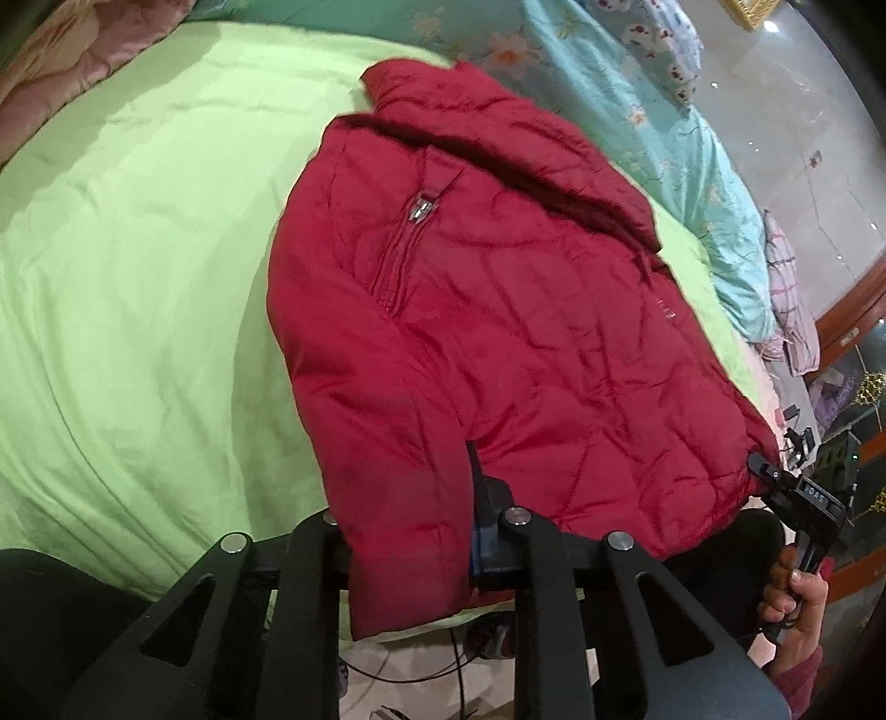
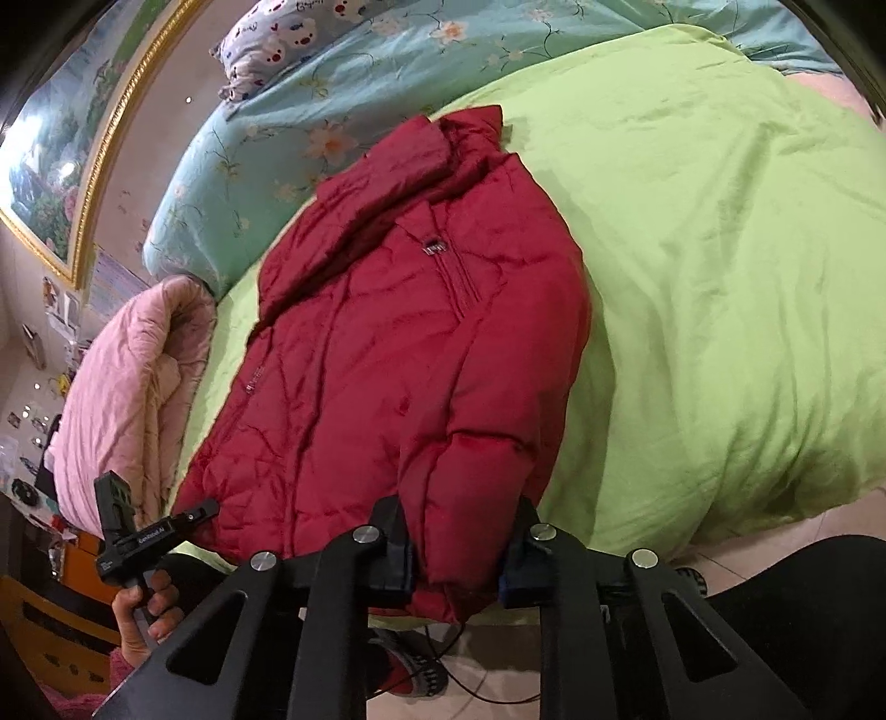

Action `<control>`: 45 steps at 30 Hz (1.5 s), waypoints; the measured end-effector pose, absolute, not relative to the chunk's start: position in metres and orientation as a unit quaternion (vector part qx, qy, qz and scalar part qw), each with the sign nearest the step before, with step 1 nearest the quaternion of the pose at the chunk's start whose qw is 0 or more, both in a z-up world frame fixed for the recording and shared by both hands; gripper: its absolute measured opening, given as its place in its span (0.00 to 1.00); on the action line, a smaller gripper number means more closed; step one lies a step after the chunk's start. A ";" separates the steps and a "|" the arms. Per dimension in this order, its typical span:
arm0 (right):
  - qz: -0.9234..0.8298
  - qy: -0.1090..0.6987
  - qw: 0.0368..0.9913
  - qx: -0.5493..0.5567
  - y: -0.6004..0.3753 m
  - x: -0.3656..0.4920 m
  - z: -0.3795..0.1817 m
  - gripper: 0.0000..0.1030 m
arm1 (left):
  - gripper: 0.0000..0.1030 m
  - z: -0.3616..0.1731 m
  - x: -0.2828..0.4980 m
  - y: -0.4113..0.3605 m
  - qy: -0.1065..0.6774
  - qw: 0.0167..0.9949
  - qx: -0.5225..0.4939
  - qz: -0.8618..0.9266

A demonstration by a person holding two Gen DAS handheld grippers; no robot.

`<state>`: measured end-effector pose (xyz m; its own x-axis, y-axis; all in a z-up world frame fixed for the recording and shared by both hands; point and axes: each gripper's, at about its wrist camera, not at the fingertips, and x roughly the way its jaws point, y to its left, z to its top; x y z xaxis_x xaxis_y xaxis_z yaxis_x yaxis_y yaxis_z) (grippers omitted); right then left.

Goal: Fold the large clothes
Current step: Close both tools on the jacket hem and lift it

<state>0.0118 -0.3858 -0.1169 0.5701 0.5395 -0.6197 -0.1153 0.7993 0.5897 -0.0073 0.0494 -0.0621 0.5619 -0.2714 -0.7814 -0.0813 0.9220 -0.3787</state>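
A red quilted jacket [image 1: 498,310] lies front up on a green bedspread [image 1: 138,277], collar at the far end, hem at the near bed edge. In the left wrist view my left gripper [image 1: 410,531] has its fingers around the jacket's lower left hem corner, which drapes between them. My right gripper [image 1: 775,476] shows at the lower right hem corner. In the right wrist view the jacket [image 2: 387,354] fills the centre; my right gripper [image 2: 459,554] stands around the near hem corner, fabric between its fingers. My left gripper [image 2: 205,512] touches the far hem corner.
A pink quilt [image 2: 127,399] lies rolled beside the jacket. A blue floral quilt [image 2: 266,127] and a patterned pillow [image 2: 266,50] lie at the head of the bed. Tiled floor, cables and a shoe [image 2: 421,670] are below the bed edge. A framed picture [image 2: 66,144] hangs on the wall.
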 end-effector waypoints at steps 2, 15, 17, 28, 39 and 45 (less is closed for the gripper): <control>0.199 0.416 0.849 0.259 -0.388 0.013 -0.113 0.18 | 0.15 -0.053 -0.008 0.049 0.454 0.868 -0.191 -0.061; 0.239 0.332 0.874 0.263 -0.385 0.031 -0.047 0.15 | 0.14 0.018 0.010 0.044 0.362 0.917 -0.151 -0.072; 0.239 0.325 0.877 0.262 -0.383 0.036 -0.042 0.15 | 0.14 0.024 0.018 0.045 0.357 0.919 -0.150 -0.075; 0.243 0.272 0.900 0.240 -0.373 0.089 0.008 0.14 | 0.14 0.072 0.078 0.051 0.301 0.940 -0.142 -0.076; 0.231 0.243 0.914 0.229 -0.360 0.169 0.043 0.14 | 0.14 0.095 0.154 0.053 0.275 0.950 -0.133 -0.060; 0.220 0.248 0.914 0.233 -0.355 0.216 0.045 0.14 | 0.14 0.093 0.200 0.055 0.278 0.951 -0.128 -0.046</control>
<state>0.2160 -0.3553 0.0451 0.7808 0.5173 -0.3504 -0.2869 0.7951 0.5344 0.2000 0.0552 0.0927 0.8413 -0.1587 -0.5167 0.0161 0.9629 -0.2695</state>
